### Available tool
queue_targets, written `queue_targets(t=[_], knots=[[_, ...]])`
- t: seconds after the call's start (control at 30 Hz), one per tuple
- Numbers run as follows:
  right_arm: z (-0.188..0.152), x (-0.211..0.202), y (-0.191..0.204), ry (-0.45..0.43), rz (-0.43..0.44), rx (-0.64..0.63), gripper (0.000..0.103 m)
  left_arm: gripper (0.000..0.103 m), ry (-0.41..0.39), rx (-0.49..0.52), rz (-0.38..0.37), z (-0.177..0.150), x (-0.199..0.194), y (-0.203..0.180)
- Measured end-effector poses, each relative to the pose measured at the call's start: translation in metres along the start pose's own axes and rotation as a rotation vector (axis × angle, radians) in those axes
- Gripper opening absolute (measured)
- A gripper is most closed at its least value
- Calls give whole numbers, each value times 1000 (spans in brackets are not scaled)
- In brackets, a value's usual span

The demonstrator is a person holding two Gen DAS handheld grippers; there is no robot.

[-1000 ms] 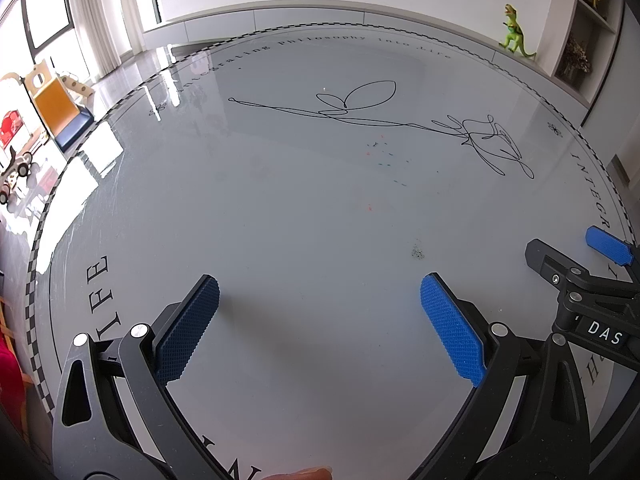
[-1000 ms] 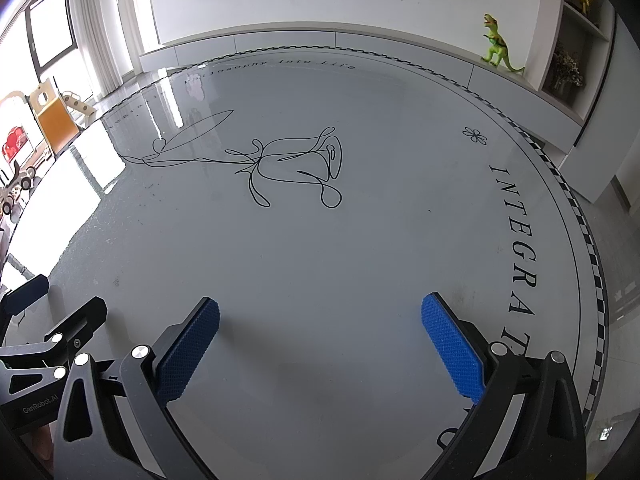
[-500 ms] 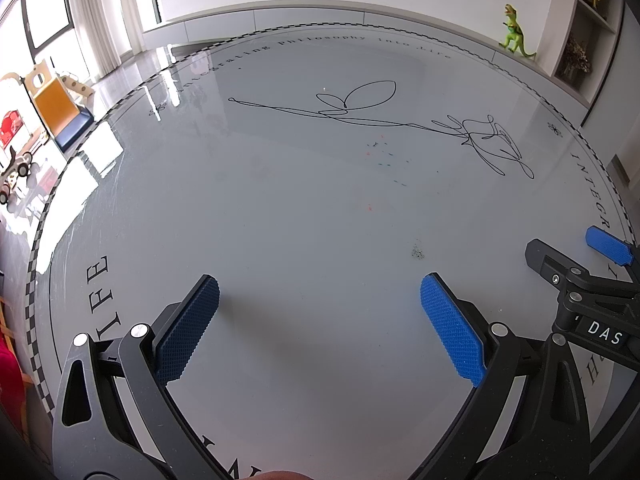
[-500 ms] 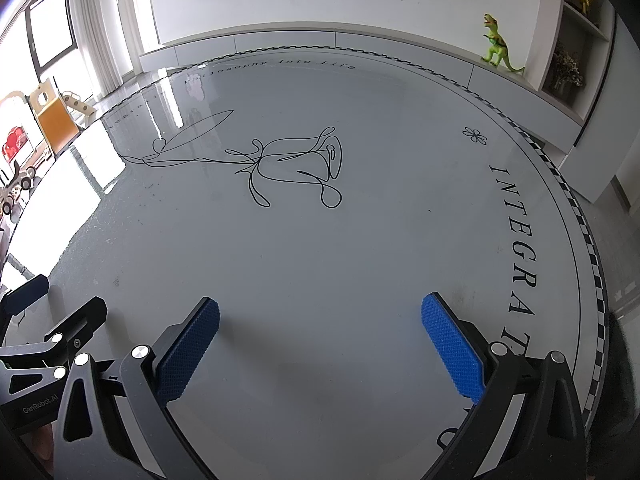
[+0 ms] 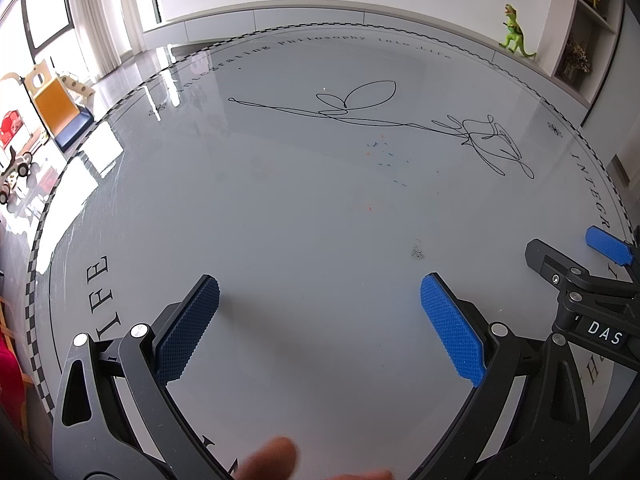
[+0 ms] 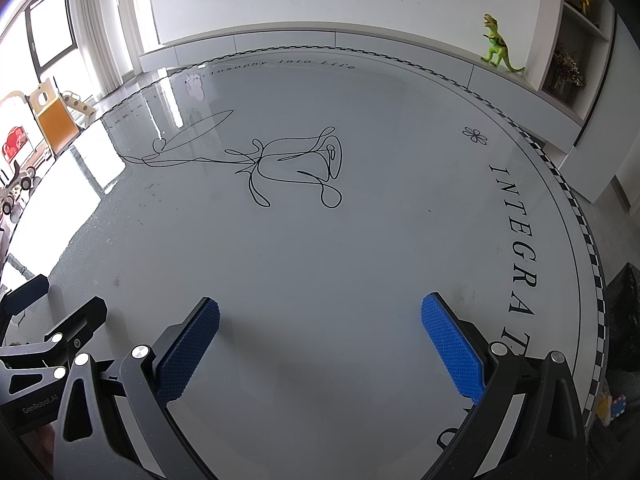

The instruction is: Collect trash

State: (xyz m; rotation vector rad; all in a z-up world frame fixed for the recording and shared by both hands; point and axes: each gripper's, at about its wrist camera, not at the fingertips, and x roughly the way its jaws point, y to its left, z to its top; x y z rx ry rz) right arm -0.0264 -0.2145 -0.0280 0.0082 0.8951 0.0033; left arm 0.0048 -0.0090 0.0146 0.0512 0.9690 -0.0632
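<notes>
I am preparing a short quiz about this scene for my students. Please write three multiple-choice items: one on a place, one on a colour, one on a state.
1. Where does the toy dinosaur stand?
A. on the low ledge by the wall behind the table
B. on the table, on the line drawing
C. between the right gripper's fingers

2. What colour are the pads of the left gripper?
A. red
B. blue
C. white

3. In what state is the right gripper?
A. shut on a piece of trash
B. shut on nothing
C. open, holding nothing

Answers:
1 A: the dinosaur stands on the white ledge beyond the round table.
2 B: both pads are blue and textured.
3 C: its fingers stand wide apart with only bare table between them.
</notes>
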Motion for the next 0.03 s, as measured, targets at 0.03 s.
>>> queue_targets(t=[0.03], knots=[[0, 0, 0, 0, 0, 0, 100, 97, 0, 0, 0, 0, 0, 0]])
